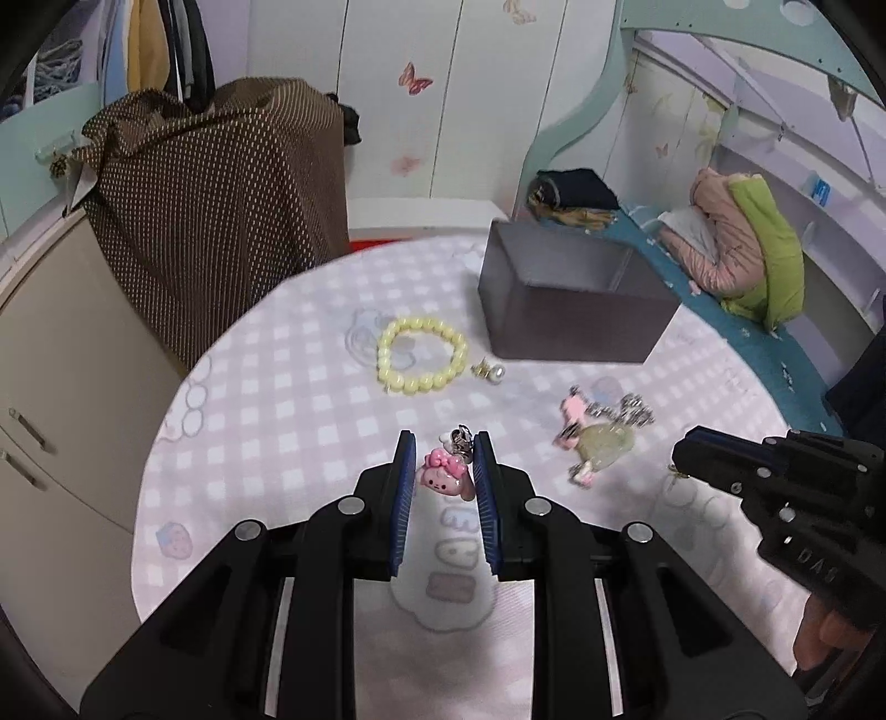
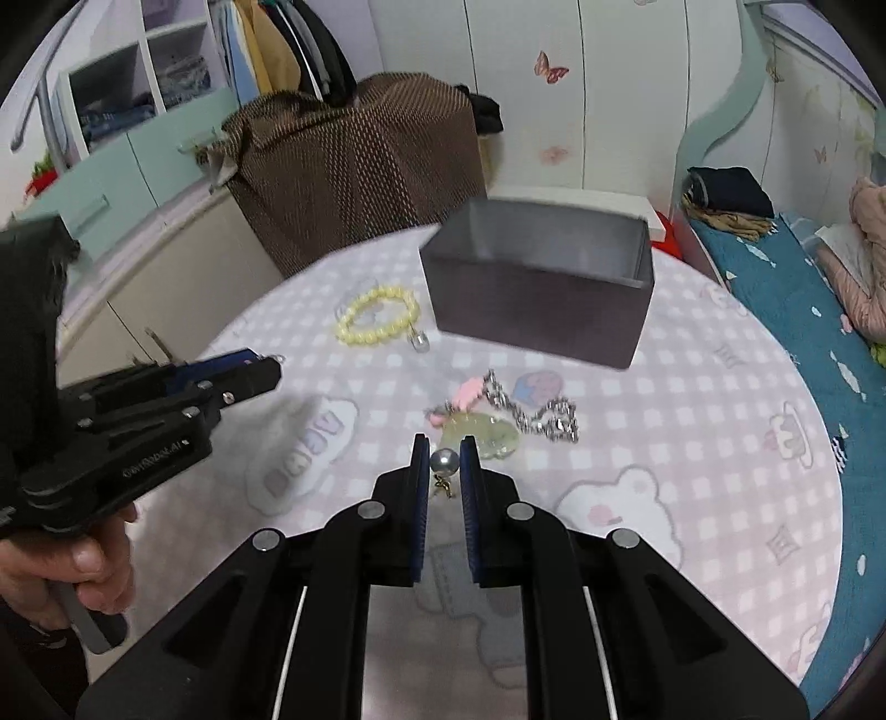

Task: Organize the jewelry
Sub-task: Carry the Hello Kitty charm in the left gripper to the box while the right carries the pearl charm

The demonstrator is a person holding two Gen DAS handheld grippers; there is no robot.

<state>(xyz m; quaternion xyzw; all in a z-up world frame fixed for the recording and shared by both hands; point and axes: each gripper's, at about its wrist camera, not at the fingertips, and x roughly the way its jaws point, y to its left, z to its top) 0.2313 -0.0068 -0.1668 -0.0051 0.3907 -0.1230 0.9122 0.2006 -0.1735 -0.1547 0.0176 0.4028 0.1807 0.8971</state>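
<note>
Home, a child's bedroom by the look of it. White wardrobe doors with butterfly stickers, pastel mint curved bed frame, bed with blue patterned sheet and a pink jacket with green lining piled on it, folded dark clothes at the bed's end. Hanging garments on a rail, mint and cream drawer cabinets, shelving unit behind. Brown dotted fabric draped over some bulky item. Work surface is a round table under a pink checked cloth with cartoon prints.
</note>
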